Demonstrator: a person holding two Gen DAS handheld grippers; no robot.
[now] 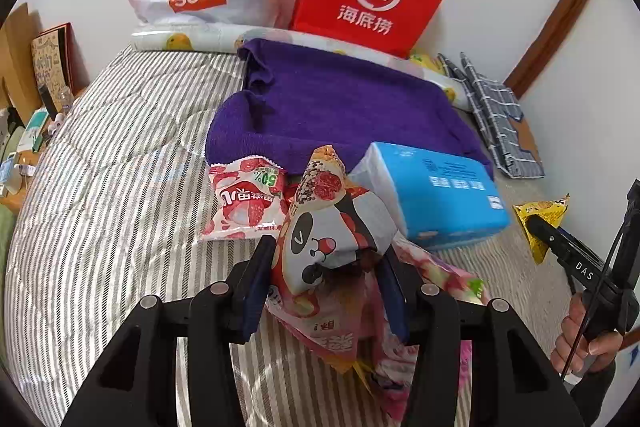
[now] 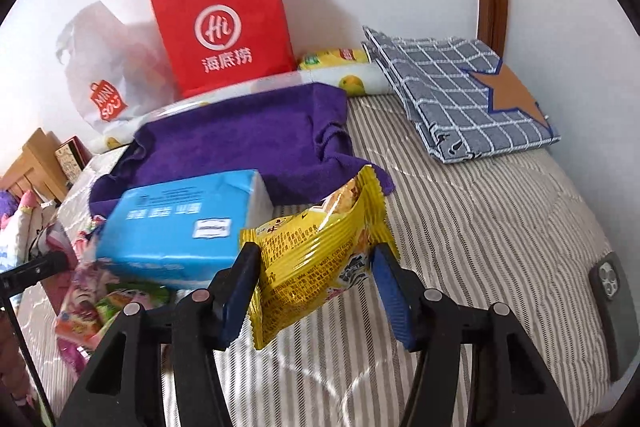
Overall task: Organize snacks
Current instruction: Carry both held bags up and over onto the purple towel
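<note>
Bare striped quilt (image 2: 480,227) open to the right; blue tissue pack (image 2: 180,227), purple towel (image 2: 240,143) and red bag (image 2: 224,27) block ahead-left.

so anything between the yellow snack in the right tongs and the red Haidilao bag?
Yes. The yellow snack packet is held in the right tongs. Between it and the red Haidilao bag lie the blue tissue pack and the bunched purple towel; both sit low on the bed, so lifting over should clear them.
</note>
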